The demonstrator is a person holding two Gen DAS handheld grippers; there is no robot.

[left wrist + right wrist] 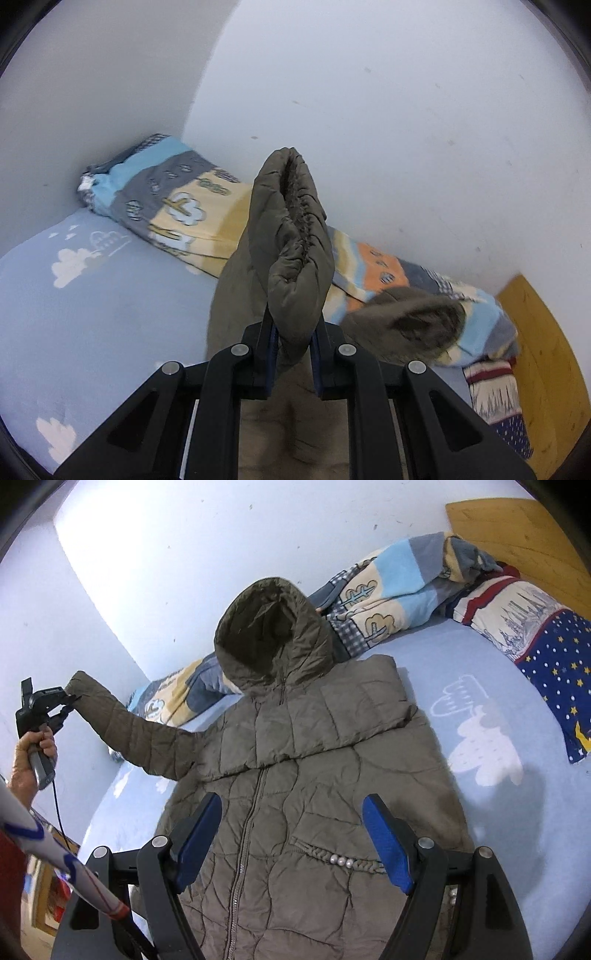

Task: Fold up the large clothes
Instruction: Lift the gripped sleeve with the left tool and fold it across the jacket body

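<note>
An olive-brown puffer jacket (295,760) lies front up on the bed, zipper closed, hood (269,635) toward the wall. One sleeve is folded across its chest. My left gripper (293,332) is shut on the cuff of the other sleeve (291,236) and holds it lifted off the bed; it also shows in the right wrist view (64,705), at the far left. My right gripper (291,823) is open and empty, above the jacket's lower front near the pearl-trimmed pocket (343,860).
The bed has a light blue sheet (480,782) with white clouds. A rolled patterned blanket (170,199) lies along the white wall. A starred blue pillow (546,653) sits at the right by the wooden headboard (517,535).
</note>
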